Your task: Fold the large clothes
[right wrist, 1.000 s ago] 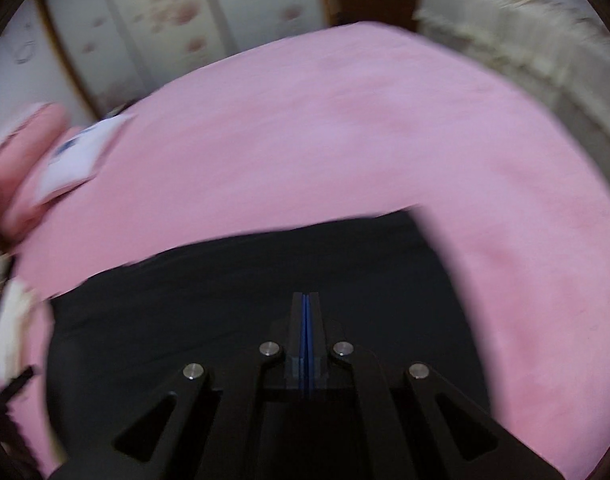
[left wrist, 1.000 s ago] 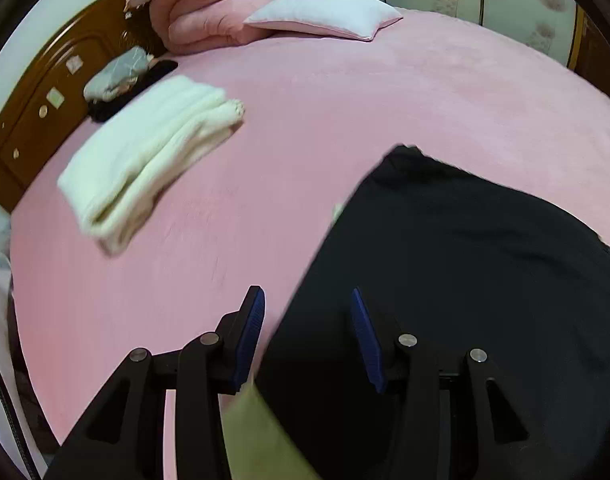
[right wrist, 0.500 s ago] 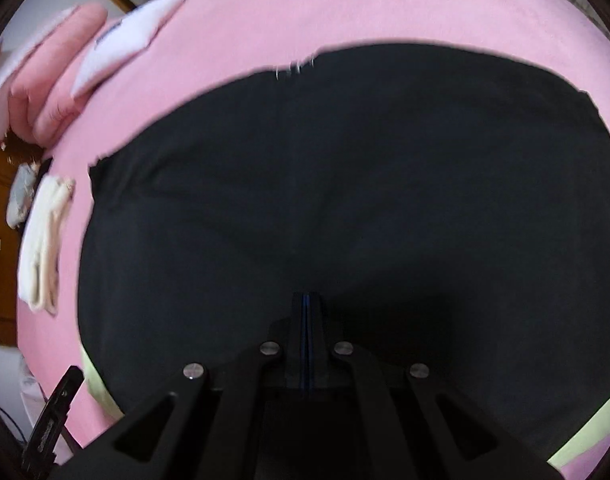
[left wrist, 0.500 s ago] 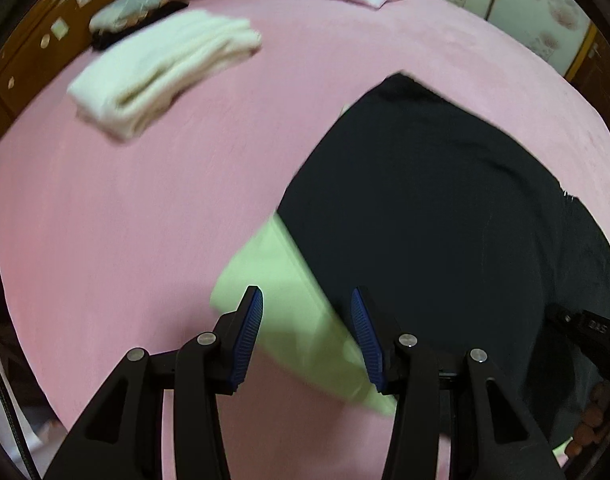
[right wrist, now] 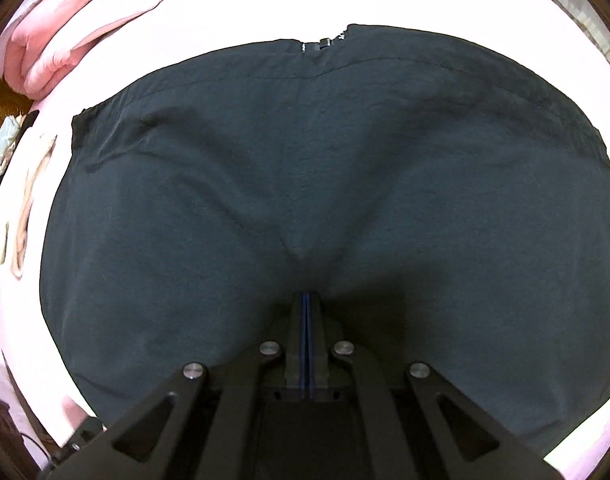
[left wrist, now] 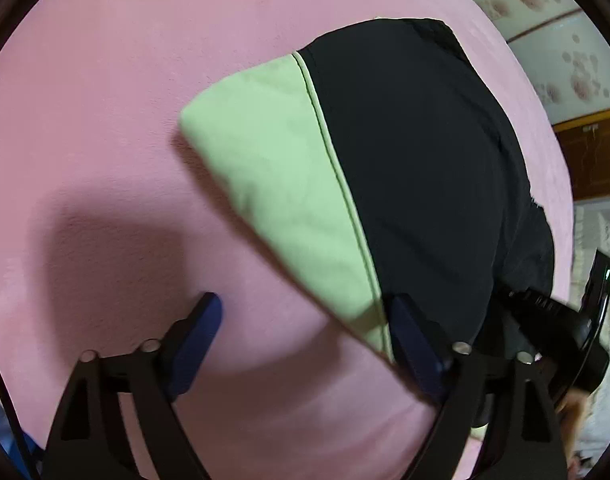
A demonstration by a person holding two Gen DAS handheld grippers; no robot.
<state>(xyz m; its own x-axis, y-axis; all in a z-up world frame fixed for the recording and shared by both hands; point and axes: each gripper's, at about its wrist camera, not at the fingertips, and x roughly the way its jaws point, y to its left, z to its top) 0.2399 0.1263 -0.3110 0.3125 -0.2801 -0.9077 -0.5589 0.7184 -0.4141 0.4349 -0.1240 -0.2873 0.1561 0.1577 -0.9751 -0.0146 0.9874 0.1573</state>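
- Pink bedding [left wrist: 105, 128] fills the left wrist view, with patterned wall panels seen at the upper right edge.
- On it the black garment [left wrist: 417, 168] is laid flat, a light green panel [left wrist: 281, 184] showing along its left side.
- The left gripper [left wrist: 305, 320] is held with its jaws wide apart; they have just been opening, from about half that gap. Nothing is pressed between the blue pads [left wrist: 197, 336]: the left pad is over bare bedding, the right pad at the lower corner of the green panel.
- The folded white clothes seen a second ago are now out of this view, and the green panel is far more exposed.
- In the right wrist view the black garment [right wrist: 325, 184] covers most of the bed, a zipper [right wrist: 324, 43] at its far edge and a pink quilt [right wrist: 53, 36] at the upper left.
- The right gripper [right wrist: 307, 300] is fully closed, its tips down on the dark cloth, where folds converge; whether fabric is pinched cannot be told.
- A second ago mostly bare bedding was seen ahead of it.
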